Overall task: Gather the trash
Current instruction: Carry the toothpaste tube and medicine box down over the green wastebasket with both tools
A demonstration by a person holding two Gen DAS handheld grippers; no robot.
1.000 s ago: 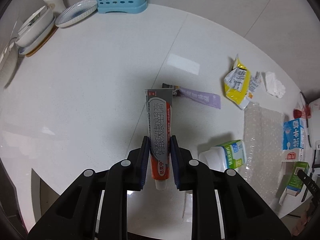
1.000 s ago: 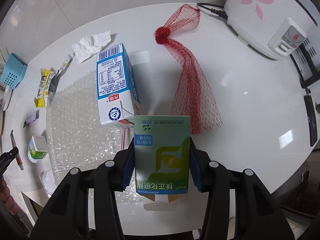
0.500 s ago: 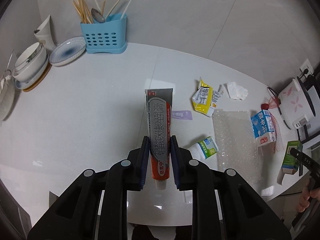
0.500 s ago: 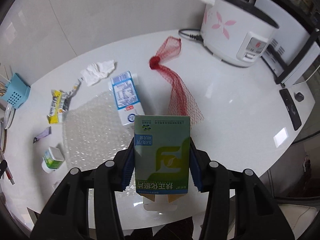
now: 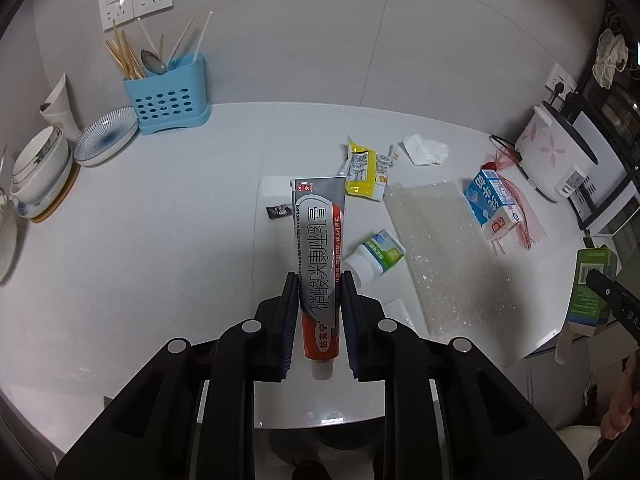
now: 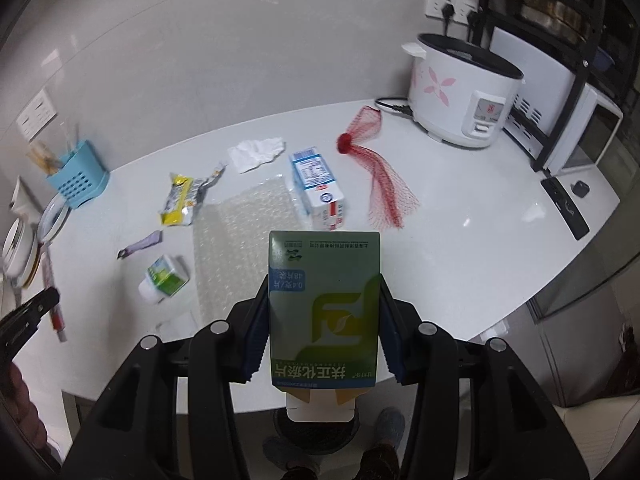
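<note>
The bench (image 6: 460,248) is smooth, glossy white. The tube (image 5: 318,256) looks like shiny plastic; the box (image 6: 324,304) is printed card with a slight sheen. Bubble wrap (image 5: 448,252) is clear, bumpy plastic. The net (image 6: 384,184) is red mesh. The tissue (image 6: 256,152) is crumpled paper. The caddy (image 5: 168,100) is matt blue plastic.

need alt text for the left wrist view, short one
The left gripper holds a grey and red ointment tube between its jaws above a white counter. Trash lies beyond: a yellow wrapper, a small white bottle, bubble wrap and a blue milk carton.
</note>
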